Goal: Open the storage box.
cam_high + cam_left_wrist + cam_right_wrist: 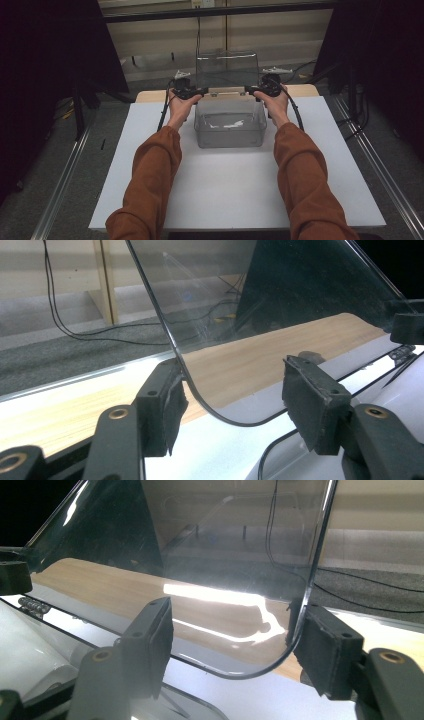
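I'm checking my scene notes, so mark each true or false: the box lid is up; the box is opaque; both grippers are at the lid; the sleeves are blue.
1. The lid of the box stands raised. True.
2. The box is opaque. False: it is see-through.
3. The left gripper and the right gripper are at opposite sides of the lid. True.
4. The sleeves are blue. False: they are rust-orange.

The clear lid (280, 315) is cut off by the top edge in both gripper views.
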Action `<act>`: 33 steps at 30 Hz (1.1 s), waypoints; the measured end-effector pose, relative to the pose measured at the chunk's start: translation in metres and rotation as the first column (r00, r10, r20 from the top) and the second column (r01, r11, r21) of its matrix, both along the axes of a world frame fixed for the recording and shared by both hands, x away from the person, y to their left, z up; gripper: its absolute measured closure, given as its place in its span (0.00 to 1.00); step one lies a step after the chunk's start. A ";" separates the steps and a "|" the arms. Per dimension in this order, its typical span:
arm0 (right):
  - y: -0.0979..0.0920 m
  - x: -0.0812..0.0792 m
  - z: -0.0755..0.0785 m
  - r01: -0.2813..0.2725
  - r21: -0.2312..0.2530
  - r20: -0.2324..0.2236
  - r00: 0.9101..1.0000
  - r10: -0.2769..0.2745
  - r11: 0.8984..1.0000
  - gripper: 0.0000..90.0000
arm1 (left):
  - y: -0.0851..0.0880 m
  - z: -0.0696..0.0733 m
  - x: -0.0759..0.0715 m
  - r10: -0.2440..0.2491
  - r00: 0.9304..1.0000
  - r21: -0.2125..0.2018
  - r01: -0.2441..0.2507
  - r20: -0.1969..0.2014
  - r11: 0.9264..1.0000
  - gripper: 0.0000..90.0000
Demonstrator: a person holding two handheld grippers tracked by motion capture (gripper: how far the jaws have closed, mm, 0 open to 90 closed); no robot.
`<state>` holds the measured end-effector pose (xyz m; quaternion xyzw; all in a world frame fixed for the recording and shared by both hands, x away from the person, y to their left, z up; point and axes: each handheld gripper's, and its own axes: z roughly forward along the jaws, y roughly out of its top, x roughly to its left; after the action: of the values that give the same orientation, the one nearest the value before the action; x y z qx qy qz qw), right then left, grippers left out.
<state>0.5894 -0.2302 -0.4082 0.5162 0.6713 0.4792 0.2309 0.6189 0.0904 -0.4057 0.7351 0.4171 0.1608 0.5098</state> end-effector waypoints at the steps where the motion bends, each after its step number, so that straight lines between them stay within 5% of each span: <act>1: 0.000 0.000 0.000 0.002 -0.002 0.003 1.000 -0.002 1.000 0.38 | 0.000 0.000 0.000 -0.001 1.000 -0.002 0.001 -0.002 1.000 0.47; 7: 0.002 0.001 -0.003 0.018 0.027 -0.009 1.000 -0.018 0.999 0.35 | 0.002 -0.002 0.001 0.005 1.000 -0.020 -0.006 -0.015 1.000 0.46; 10: 0.002 0.001 -0.004 0.026 0.048 -0.019 0.999 -0.026 0.999 0.32 | 0.001 -0.001 0.001 0.012 1.000 0.007 -0.012 -0.005 1.000 0.43; 12: 0.000 0.002 -0.006 0.044 0.102 -0.054 0.998 -0.038 0.994 0.27 | 0.001 -0.001 0.001 0.004 1.000 0.011 -0.004 -0.004 1.000 0.44; 14: -0.001 0.002 -0.007 0.052 0.074 -0.026 0.998 -0.050 0.996 0.29 | 0.000 -0.002 0.001 -0.013 1.000 -0.012 0.013 -0.023 1.000 0.43; 16: 0.001 0.002 -0.005 0.017 0.080 -0.025 1.000 -0.016 0.997 0.43 | -0.003 -0.003 -0.001 -0.017 1.000 0.003 0.017 -0.008 1.000 0.48; 17: 0.004 0.001 -0.004 -0.013 0.071 -0.016 1.000 0.014 0.997 0.35 | -0.004 -0.003 -0.001 -0.015 1.000 -0.004 0.015 -0.010 1.000 0.48; 19: 0.007 0.000 -0.003 0.011 -0.009 -0.001 1.000 -0.011 1.000 0.29 | -0.004 -0.004 -0.001 -0.003 1.000 -0.012 0.002 -0.019 1.000 0.46; 23: 0.001 -0.001 -0.002 0.051 0.013 0.008 0.999 -0.051 0.999 0.25 | -0.005 -0.004 -0.002 0.006 1.000 -0.010 -0.006 -0.006 1.000 0.43; 27: 0.001 -0.003 0.003 0.049 0.010 0.034 0.998 -0.049 0.999 0.24 | -0.003 -0.005 -0.002 0.007 1.000 -0.030 -0.007 -0.006 1.000 0.42; 33: -0.001 -0.011 0.007 0.024 0.005 0.058 0.998 -0.025 1.000 0.23 | 0.000 -0.002 -0.004 0.001 1.000 -0.005 -0.001 0.007 1.000 0.32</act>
<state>0.5788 -0.2315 -0.4009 0.5108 0.6571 0.4923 0.2550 0.6145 0.0902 -0.4074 0.7330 0.4160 0.1626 0.5130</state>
